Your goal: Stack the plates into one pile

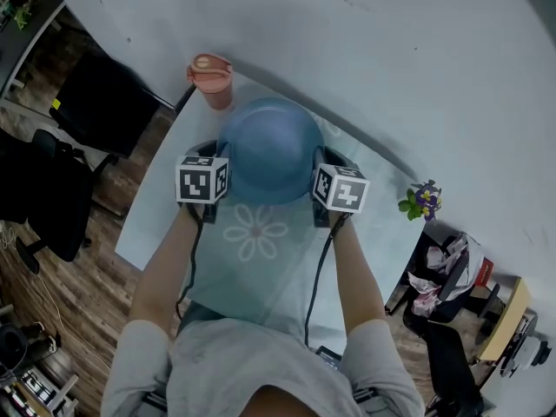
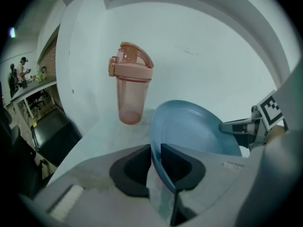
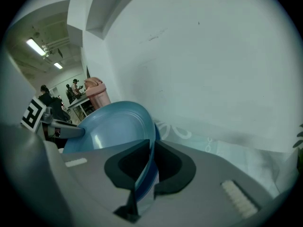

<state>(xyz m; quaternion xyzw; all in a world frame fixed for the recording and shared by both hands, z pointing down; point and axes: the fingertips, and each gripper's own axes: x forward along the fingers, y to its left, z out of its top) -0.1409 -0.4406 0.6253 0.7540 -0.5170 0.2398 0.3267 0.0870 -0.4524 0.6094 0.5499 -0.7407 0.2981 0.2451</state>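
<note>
A light blue plate point(image 1: 269, 150) sits between my two grippers over the far part of the table point(image 1: 152, 233). My left gripper point(image 1: 215, 148) grips its left rim and my right gripper point(image 1: 333, 161) its right rim. In the left gripper view the plate point(image 2: 199, 126) tilts up to the right, its rim caught in the narrow gap of the left gripper point(image 2: 156, 148). The right gripper view shows the plate point(image 3: 113, 126) leaning left, with its edge pinched in the right gripper point(image 3: 148, 148). What lies under the plate is hidden.
A pink lidded cup point(image 1: 210, 78) stands near the table's far corner, just beyond the plate, close to the white wall. A flower-patterned mat point(image 1: 256, 233) covers the near table. A small potted plant point(image 1: 421, 200) sits at the right edge. Black chairs point(image 1: 95, 102) stand left.
</note>
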